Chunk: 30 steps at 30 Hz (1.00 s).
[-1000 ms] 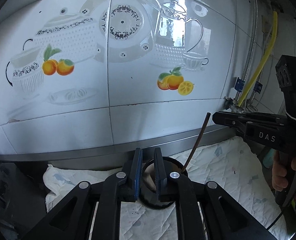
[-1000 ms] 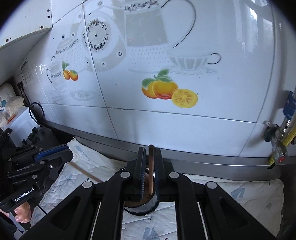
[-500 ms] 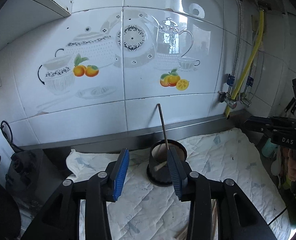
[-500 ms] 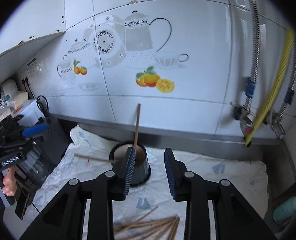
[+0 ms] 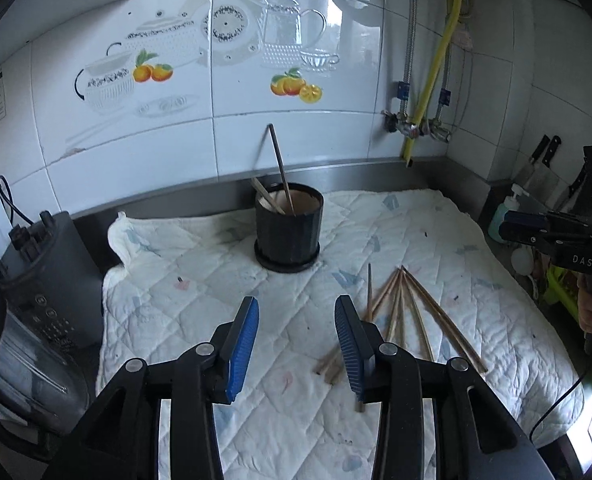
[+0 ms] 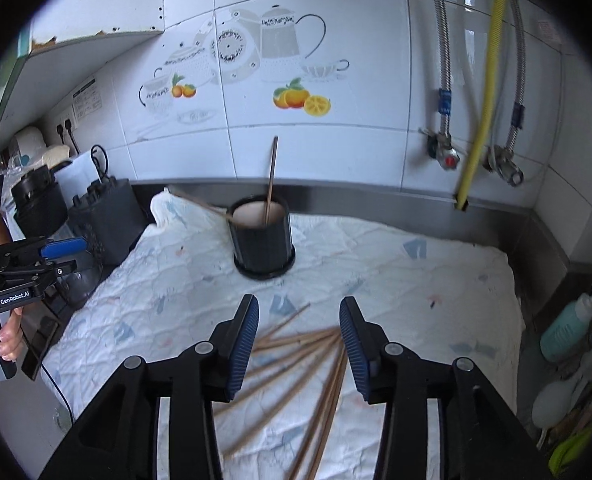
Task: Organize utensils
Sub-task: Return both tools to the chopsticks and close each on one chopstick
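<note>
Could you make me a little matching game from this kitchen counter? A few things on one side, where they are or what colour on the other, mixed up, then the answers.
Things:
1. black holder
2. loose chopsticks
3. yellow hose
4. pump bottle

Descriptions:
A. runs down the tiled wall beside the metal hoses
B. fanned out flat on the quilted cloth
C. stands near the wall with two sticks in it
D. teal, off the cloth's right edge in the right wrist view

Pairs: 1-C, 2-B, 3-A, 4-D
</note>
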Each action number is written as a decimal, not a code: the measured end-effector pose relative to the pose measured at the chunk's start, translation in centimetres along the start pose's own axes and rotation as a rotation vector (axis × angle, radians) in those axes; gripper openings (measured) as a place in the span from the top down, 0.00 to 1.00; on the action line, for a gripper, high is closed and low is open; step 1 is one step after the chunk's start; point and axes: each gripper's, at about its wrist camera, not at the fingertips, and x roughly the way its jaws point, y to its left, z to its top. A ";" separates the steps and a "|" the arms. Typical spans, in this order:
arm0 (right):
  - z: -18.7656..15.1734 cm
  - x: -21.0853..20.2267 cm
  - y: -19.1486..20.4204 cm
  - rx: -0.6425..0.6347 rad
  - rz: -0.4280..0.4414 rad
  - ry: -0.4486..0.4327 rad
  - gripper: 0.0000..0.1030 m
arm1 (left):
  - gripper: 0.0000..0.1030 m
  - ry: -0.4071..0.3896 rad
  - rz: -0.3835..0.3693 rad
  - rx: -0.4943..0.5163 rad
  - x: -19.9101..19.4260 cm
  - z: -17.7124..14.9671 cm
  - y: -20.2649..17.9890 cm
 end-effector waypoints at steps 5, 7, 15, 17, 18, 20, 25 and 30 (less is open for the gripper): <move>-4.3 -0.7 0.2 0.012 -0.029 0.001 0.53 | 0.59 0.034 -0.025 0.015 1.3 -4.4 -2.2; -5.8 -0.6 0.1 0.025 -0.041 0.011 0.53 | 0.59 0.050 -0.043 0.007 2.1 -5.8 -2.9; -9.9 0.3 -0.6 0.090 -0.078 0.055 0.53 | 0.65 0.122 -0.091 0.046 6.1 -9.7 -5.8; -10.6 0.3 -0.6 0.096 -0.088 0.057 0.53 | 0.72 0.145 -0.109 0.063 7.4 -10.6 -6.4; -10.9 0.3 -0.6 0.098 -0.089 0.056 0.53 | 0.77 0.156 -0.117 0.066 8.0 -10.9 -6.5; -11.4 0.4 -0.6 0.105 -0.091 0.061 0.53 | 0.80 0.175 -0.127 0.063 9.3 -11.6 -6.6; -12.3 0.7 -0.9 0.139 -0.088 0.070 0.53 | 0.80 0.204 -0.154 0.037 11.5 -12.2 -6.5; -12.9 1.2 -1.3 0.177 -0.079 0.082 0.53 | 0.80 0.205 -0.157 0.022 12.6 -12.3 -6.5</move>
